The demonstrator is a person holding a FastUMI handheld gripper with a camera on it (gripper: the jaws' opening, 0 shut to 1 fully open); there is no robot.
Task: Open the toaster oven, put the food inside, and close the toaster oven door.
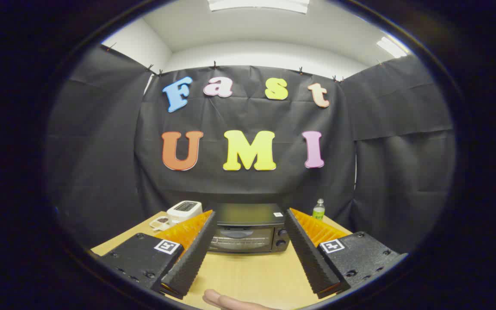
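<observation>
Toaster oven [248, 228], 1 black unit with its door closed, sits on the wooden table [248, 275] just beyond the gripper [248, 219], framed between its 2 spread, empty fingers [192, 254]. 1 white toaster [184, 210] stands beyond the left finger, 1 green bottle [318, 209] beyond the right. 1 fingertip [226, 300] rests nearest, between the fingers.

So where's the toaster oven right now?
The toaster oven sits closed on the wooden table, beyond the open gripper, framed between its fingers, bottle beside it.

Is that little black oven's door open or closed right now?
Closed. The toaster oven door stands upright, flush with its front, glass facing the hand-held gripper, whose fingers are spread wide, holding nothing.
</observation>
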